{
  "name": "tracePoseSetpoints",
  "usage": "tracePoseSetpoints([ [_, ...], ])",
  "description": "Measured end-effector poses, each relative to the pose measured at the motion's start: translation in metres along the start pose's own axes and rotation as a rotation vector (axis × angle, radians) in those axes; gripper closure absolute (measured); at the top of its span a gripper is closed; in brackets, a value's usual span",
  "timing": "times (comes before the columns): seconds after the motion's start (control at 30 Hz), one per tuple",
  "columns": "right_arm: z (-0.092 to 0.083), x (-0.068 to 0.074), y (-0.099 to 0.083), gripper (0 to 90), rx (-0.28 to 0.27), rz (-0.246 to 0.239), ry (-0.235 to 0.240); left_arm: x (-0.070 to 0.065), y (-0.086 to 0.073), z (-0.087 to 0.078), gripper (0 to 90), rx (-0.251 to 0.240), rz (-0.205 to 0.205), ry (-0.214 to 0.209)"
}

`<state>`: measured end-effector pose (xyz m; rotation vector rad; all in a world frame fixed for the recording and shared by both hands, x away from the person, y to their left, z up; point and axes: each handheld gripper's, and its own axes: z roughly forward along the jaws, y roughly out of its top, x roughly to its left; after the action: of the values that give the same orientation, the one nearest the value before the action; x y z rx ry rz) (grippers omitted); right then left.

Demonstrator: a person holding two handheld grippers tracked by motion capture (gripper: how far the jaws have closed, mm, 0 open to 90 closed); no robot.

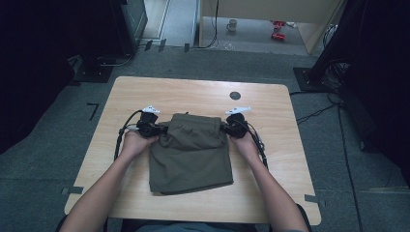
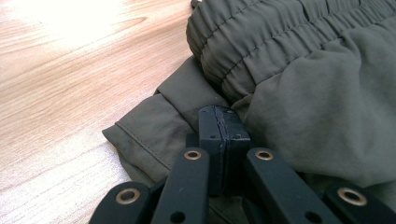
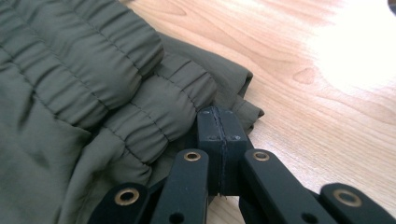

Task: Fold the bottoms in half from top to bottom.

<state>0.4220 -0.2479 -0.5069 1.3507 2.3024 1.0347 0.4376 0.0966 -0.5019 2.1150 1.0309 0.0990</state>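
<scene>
Olive shorts (image 1: pixel 191 154) lie folded on the counter (image 1: pixel 270 104), between both tongs. High view: left tongs (image 1: pixel 162 129) and right tongs (image 1: pixel 223 128) meet the waistband corners. Gripper views: left tongs (image 2: pixel 225 122) and right tongs (image 3: pixel 219 122) pressed together; whether cloth is pinched, cannot tell.

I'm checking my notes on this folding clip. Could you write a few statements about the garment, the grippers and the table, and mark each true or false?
1. The olive-green shorts lie on a wooden table. True.
2. The left gripper is at the shorts' left edge, near the waistband. True.
3. The right gripper has its fingers spread wide apart. False: they are closed together at the fabric's edge.
4. The shorts hang in the air above the table. False: they rest on it.
5. A mug stands on the floor beyond the table. True.
</scene>
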Motion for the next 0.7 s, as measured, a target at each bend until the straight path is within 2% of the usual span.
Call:
tracePoseSetpoints([
  [0.17, 0.006, -0.001, 0.001, 90.0, -0.009, 0.004, -0.001, 0.003, -0.001, 0.006, 90.0, -0.004, -0.017, -0.017],
  [0.37, 0.011, -0.003, 0.004, 90.0, -0.029, -0.002, -0.020, 0.010, 0.010, 0.015, 90.0, -0.027, 0.017, 0.009],
  [0.43, 0.012, -0.004, 0.006, 90.0, -0.024, 0.011, -0.023, 0.015, 0.015, 0.019, 90.0, -0.032, 0.022, 0.009],
  [0.53, 0.014, -0.005, 0.006, 90.0, -0.038, -0.012, -0.081, 0.019, 0.020, 0.025, 90.0, -0.039, 0.025, -0.011],
  [0.6, 0.016, -0.003, 0.007, 90.0, -0.050, -0.018, -0.111, 0.020, 0.024, 0.027, 90.0, -0.038, 0.047, 0.002],
  [0.67, 0.017, -0.004, 0.007, 90.0, -0.061, -0.015, -0.111, 0.020, 0.025, 0.029, 90.0, -0.044, 0.072, 0.019],
  [0.7, 0.017, -0.006, 0.007, 90.0, -0.065, -0.004, -0.102, 0.020, 0.027, 0.029, 90.0, -0.036, 0.070, 0.023],
])
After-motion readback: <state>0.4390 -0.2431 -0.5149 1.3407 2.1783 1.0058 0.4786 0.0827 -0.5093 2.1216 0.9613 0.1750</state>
